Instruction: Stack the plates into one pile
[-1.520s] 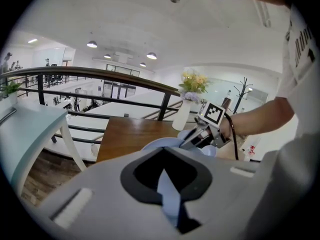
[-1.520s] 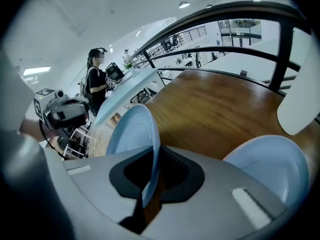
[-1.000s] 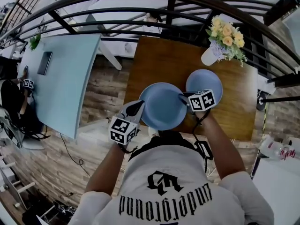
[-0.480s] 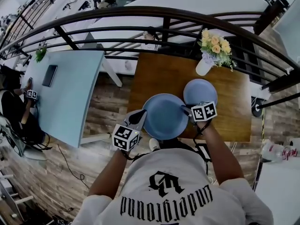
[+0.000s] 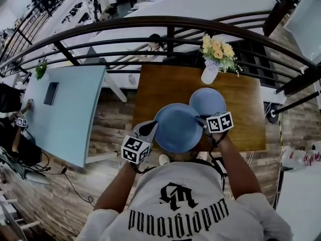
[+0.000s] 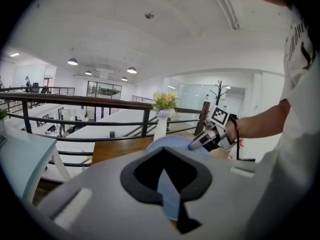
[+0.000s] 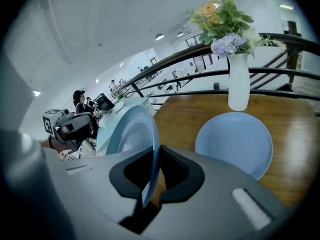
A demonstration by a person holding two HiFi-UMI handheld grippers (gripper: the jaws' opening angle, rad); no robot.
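Observation:
A large blue plate [image 5: 176, 128] hangs tilted above the near edge of the wooden table [image 5: 163, 84], held by both grippers at opposite rims. My left gripper [image 5: 150, 130] is shut on its left rim, and the plate [image 6: 169, 196] shows between those jaws. On the right rim my right gripper [image 5: 202, 121] is shut too, with the plate [image 7: 131, 134] edge-on in its jaws. A second blue plate [image 5: 209, 101] lies flat on the table just beyond; in the right gripper view this plate [image 7: 235, 141] sits below the vase.
A white vase [image 5: 209, 75] with flowers [image 5: 216, 48] stands at the table's far side, close behind the flat plate. A dark railing [image 5: 150, 26] runs behind the table. A pale blue table [image 5: 70, 109] stands to the left across a strip of wooden floor.
Both grippers have lifted the held plate and carried it a little forward; its far right rim now overlaps the flat plate in the head view.

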